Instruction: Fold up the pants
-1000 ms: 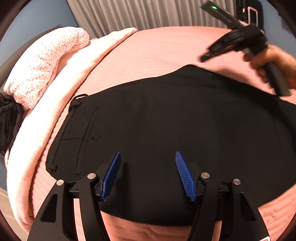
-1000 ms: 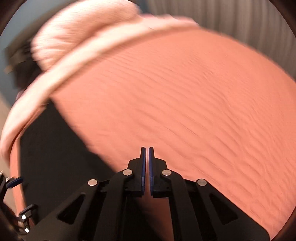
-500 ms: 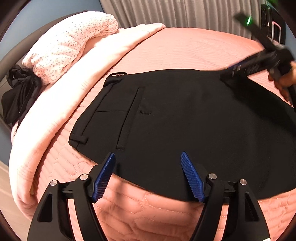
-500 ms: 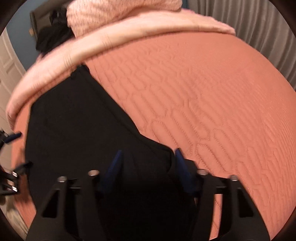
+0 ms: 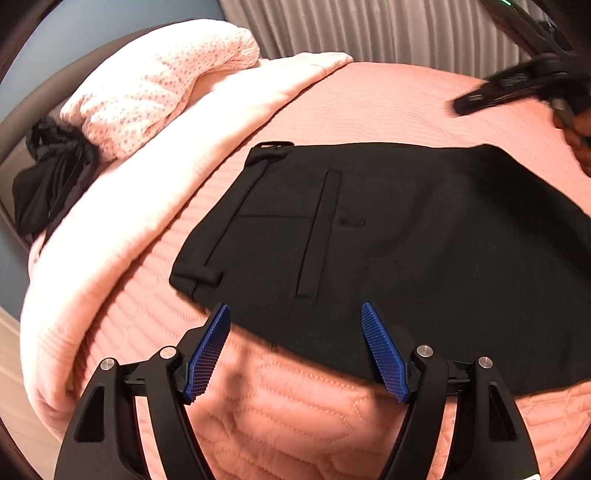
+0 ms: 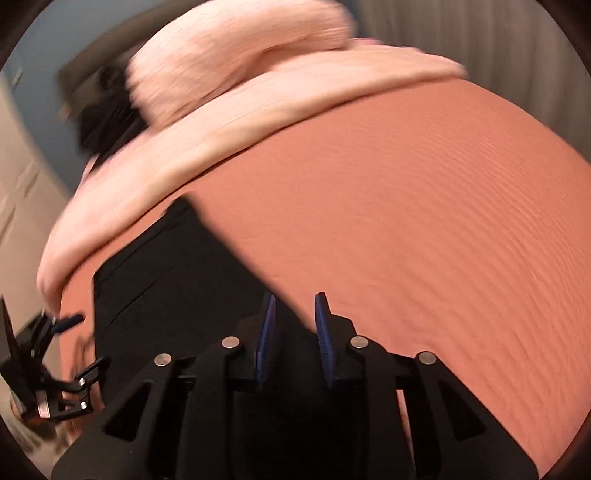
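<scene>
A salmon quilted bedspread (image 5: 388,107) covers the bed. Along its far left edge lies a pale pink blanket (image 5: 155,192), folded back in a long band. On top of that sits a pink dotted pillow (image 5: 155,85). A crumpled black garment (image 5: 51,173) lies just beside the pillow. Grey curtains (image 5: 369,33) hang behind, next to a blue wall (image 5: 74,40)
</scene>
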Available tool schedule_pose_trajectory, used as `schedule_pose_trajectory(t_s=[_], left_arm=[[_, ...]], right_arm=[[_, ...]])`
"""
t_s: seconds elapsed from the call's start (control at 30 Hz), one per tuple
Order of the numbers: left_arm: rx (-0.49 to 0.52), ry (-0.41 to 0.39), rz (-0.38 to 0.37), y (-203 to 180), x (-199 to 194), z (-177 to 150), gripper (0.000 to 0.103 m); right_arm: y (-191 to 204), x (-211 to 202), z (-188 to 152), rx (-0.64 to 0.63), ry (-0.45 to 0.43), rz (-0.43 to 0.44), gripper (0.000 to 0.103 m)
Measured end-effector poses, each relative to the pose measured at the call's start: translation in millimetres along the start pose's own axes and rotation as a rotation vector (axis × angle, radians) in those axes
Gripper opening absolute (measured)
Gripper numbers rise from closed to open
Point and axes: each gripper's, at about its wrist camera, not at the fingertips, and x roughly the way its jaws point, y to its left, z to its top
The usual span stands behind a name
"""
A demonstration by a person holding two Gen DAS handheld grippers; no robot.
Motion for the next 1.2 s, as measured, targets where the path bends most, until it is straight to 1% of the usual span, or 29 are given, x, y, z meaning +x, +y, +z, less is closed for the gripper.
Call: schedule_pose_trajectory(t_s=[0.03, 0.1, 0.2, 0.27, 0.3, 0.33, 0.37, 0.4, 0.43, 0.47, 0.53, 0.57, 0.6, 0.63, 0.67, 0.7, 0.73, 0.77, 0.8, 0.83, 0.87, 0.93, 0.97, 1.0, 1.03, 1.07, 1.1, 1.13, 1.2], left_arm=[[-0.012, 0.004, -0.008, 1, -1, -1, 0.071], [-0.02, 0.009, -0.019, 0, -5, -3, 0.071], [-0.01, 0.001, -0.043, -2, -11, -6, 0.071], [0.011, 0.0, -0.068, -3, -14, -9, 0.071], [0.02, -0.003, -0.072, -4, -15, -10, 0.071], [0.029, -0.009, -0.078, -4, -15, -11, 0.071], [0.035, -0.012, -0.086, -3, -15, -12, 0.071], [0.037, -0.014, -0.093, -2, -15, -13, 0.071], [0.036, -0.018, -0.103, 1, -15, -14, 0.071], [0.03, -0.022, -0.111, 3, -15, -15, 0.071], [0.009, -0.032, -0.129, 7, -14, -15, 0.071], [0.002, -0.033, -0.135, 7, -14, -16, 0.071], [-0.007, -0.031, -0.143, 7, -13, -15, 0.071], [-0.014, -0.026, -0.145, 8, -13, -14, 0.071], [-0.018, -0.025, -0.146, 8, -13, -14, 0.071], [-0.017, -0.024, -0.146, 8, -14, -15, 0.071], [-0.014, -0.024, -0.143, 7, -15, -15, 0.071], [-0.009, -0.022, -0.14, 6, -15, -15, 0.071], [-0.004, -0.018, -0.135, 6, -15, -16, 0.071], [0.0, -0.016, -0.123, 5, -16, -16, 0.071], [0.003, -0.018, -0.121, 6, -16, -16, 0.071], [0.02, -0.013, -0.109, 7, -15, -17, 0.071], [0.025, -0.011, -0.101, 6, -14, -19, 0.071], [0.028, -0.003, -0.095, 6, -12, -18, 0.071], [0.032, 0.009, -0.091, 6, -10, -17, 0.071], [0.031, 0.013, -0.089, 6, -9, -16, 0.071], [0.03, 0.02, -0.081, 4, -11, -15, 0.071], [0.029, 0.022, -0.073, 1, -15, -12, 0.071], [0.042, 0.0, -0.091, -8, -29, -7, 0.071]], right_arm=[[22, 12, 9, -0.062, 0.018, 0.019, 0.022], [73, 49, 33, -0.181, 0.053, 0.053, 0.022], [115, 95, 60, -0.258, 0.081, 0.071, 0.022], [134, 127, 74, -0.283, 0.097, 0.035, 0.024], [138, 137, 80, -0.295, 0.113, 0.02, 0.024], [145, 150, 81, -0.316, 0.121, -0.001, 0.021], [149, 158, 83, -0.342, 0.124, -0.027, 0.014], [149, 159, 87, -0.334, 0.122, -0.033, 0.003], [146, 156, 92, -0.312, 0.113, -0.034, 0.003], [139, 150, 103, -0.271, 0.075, -0.054, 0.003], [125, 145, 117, -0.205, 0.035, -0.082, 0.003], [123, 151, 118, -0.214, 0.049, -0.083, 0.003], [124, 162, 115, -0.233, 0.086, -0.085, 0.004], [128, 171, 111, -0.259, 0.101, -0.112, 0.004], [131, 170, 112, -0.257, 0.079, -0.13, 0.015], [131, 166, 114, -0.223, 0.071, -0.133, 0.037], [129, 163, 115, -0.191, 0.069, -0.138, 0.053], [127, 158, 114, -0.175, 0.071, -0.163, 0.078], [128, 153, 112, -0.182, 0.062, -0.159, 0.079], [124, 140, 106, -0.193, 0.034, -0.132, 0.079], [127, 124, 98, -0.199, 0.002, -0.104, 0.079], [123, 93, 83, -0.185, -0.024, -0.071, 0.08], [118, 76, 73, -0.178, -0.045, -0.067, 0.079], [113, 59, 60, -0.161, -0.075, -0.082, 0.079], [104, 38, 38, -0.12, -0.1, -0.076, 0.076], [95, 27, 27, -0.09, -0.099, -0.064, 0.056], [84, 17, 4, -0.047, -0.082, -0.064, 0.042], [66, 7, -27, 0.012, -0.05, -0.084, 0.04], [30, -11, -77, 0.1, -0.04, -0.145, 0.04]])
